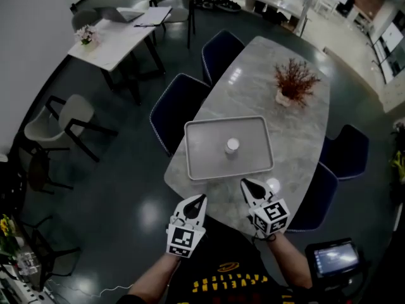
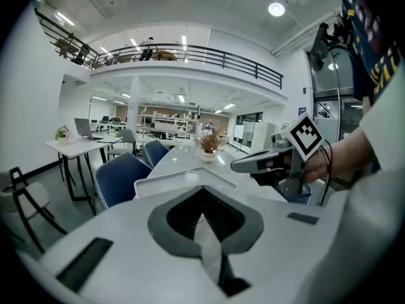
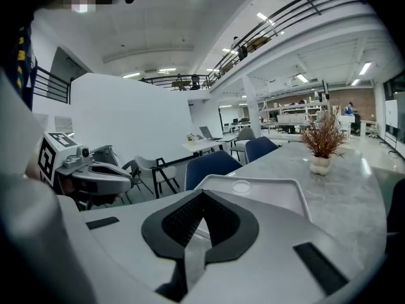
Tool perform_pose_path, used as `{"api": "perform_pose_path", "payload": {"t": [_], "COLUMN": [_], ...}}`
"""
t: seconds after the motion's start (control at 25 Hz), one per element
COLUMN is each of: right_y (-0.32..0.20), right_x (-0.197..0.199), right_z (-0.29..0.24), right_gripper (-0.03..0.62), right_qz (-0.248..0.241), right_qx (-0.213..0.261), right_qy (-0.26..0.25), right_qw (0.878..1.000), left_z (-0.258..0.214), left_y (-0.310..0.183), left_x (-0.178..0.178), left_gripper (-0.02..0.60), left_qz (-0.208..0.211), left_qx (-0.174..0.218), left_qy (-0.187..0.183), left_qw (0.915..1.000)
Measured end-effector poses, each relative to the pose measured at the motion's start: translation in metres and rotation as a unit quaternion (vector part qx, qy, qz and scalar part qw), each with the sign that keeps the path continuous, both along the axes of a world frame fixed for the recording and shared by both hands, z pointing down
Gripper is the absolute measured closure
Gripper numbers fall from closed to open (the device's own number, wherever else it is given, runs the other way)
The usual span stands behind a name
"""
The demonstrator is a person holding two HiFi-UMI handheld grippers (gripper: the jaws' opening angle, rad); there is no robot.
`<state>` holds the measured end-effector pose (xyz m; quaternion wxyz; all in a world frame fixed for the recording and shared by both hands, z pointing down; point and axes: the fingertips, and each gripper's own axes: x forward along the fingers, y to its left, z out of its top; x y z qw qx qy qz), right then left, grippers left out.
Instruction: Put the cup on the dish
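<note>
A small round white piece (image 1: 232, 145) sits in the middle of the grey tray (image 1: 201, 163) on the marble table; in the gripper views it looks like a low, flat dish (image 2: 192, 176) (image 3: 241, 186). Whether it is the cup or the dish I cannot tell. My left gripper (image 1: 201, 198) hovers shut and empty at the table's near edge, short of the tray. My right gripper (image 1: 245, 183) is also shut and empty, just in front of the tray's near right corner. Each shows in the other's view: the right gripper (image 2: 237, 165) and the left gripper (image 3: 126, 185). Both sets of jaws (image 2: 204, 192) (image 3: 202, 195) are pressed together.
A bright round white spot (image 1: 273, 184) lies on the table beside my right gripper; it may be a thing or a lamp's reflection. A potted dry plant (image 1: 294, 84) stands beyond the tray. Blue chairs (image 1: 176, 109) line both sides of the table.
</note>
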<state>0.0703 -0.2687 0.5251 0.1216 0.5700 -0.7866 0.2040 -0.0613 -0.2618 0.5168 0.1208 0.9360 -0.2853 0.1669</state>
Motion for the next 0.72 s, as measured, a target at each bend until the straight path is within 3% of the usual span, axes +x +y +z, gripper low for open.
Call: {"api": "perform_pose_path", "payload": {"t": [0.2,0.4,0.72], "right_y": [0.014,0.027,0.053], "right_x": [-0.024,-0.045,-0.081], "right_z": [-0.030,-0.056,-0.092], "right_gripper": [0.588,0.588,0.588], "right_qz": [-0.018,-0.026,-0.033], "right_qx": [0.023,0.057,0.074], "right_qy": [0.003,-0.026,-0.038], "right_qw": [1.000,0.998,0.996], "left_z": [-0.015,-0.045,-0.093], "left_y": [0.012,0.023,0.051], "left_x": [-0.031,-0.048,-0.050], "left_gripper": [0.580,0.581,0.580], "left_qz": [-0.034,-0.063,-0.046], "left_qx": [-0.013,-0.025,0.014], "left_qy": [0.016,0.053,0.080], "left_qw": [0.9992,0.9963,0.9957]}}
